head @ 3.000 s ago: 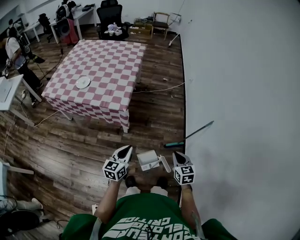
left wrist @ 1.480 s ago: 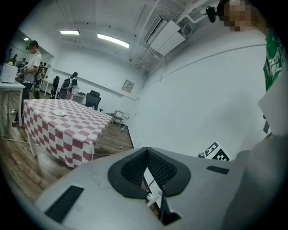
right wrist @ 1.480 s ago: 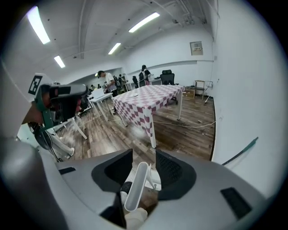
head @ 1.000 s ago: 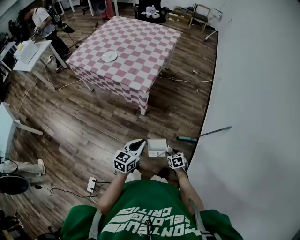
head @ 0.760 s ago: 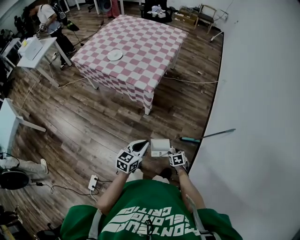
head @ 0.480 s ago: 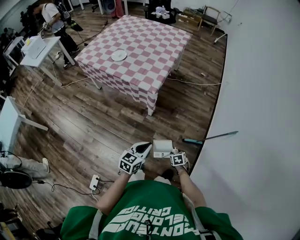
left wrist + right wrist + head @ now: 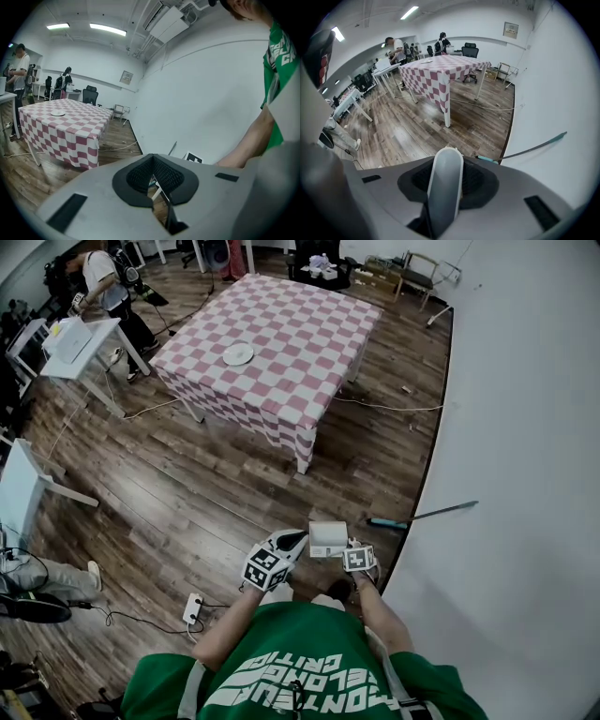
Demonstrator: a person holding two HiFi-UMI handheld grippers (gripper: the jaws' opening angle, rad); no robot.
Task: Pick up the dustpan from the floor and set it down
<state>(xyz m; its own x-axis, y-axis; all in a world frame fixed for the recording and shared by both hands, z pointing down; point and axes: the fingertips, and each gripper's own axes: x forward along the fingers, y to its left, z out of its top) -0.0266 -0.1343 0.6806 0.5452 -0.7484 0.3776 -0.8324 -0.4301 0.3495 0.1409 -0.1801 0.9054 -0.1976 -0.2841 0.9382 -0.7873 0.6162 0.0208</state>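
A dark wooden floor (image 7: 187,484) runs along a white wall (image 7: 525,427), with a table (image 7: 300,343) under a pink-and-white checked cloth standing well away from the person in the green shirt. A long broom (image 7: 422,515) with a teal grip leans from the floor against the wall. The dustpan (image 7: 327,537), a small white squarish pan seen from above, sits low by the foot of the wall, just ahead of the person's shoes and between the two tools. The left gripper (image 7: 298,538) is beside the pan's left edge, its jaws drawn together on nothing. The right gripper (image 7: 349,546) is at the pan's right edge, pointing steeply down. The head view hides the right gripper's grip under its marker cube, while the right gripper view shows the pan's pale grey, round-tipped handle (image 7: 445,183) upright between the dark pads, on which the jaws have just been closing and now clamp. Only the head view shows the pan's body, and a white plate (image 7: 238,354) on the table's left half
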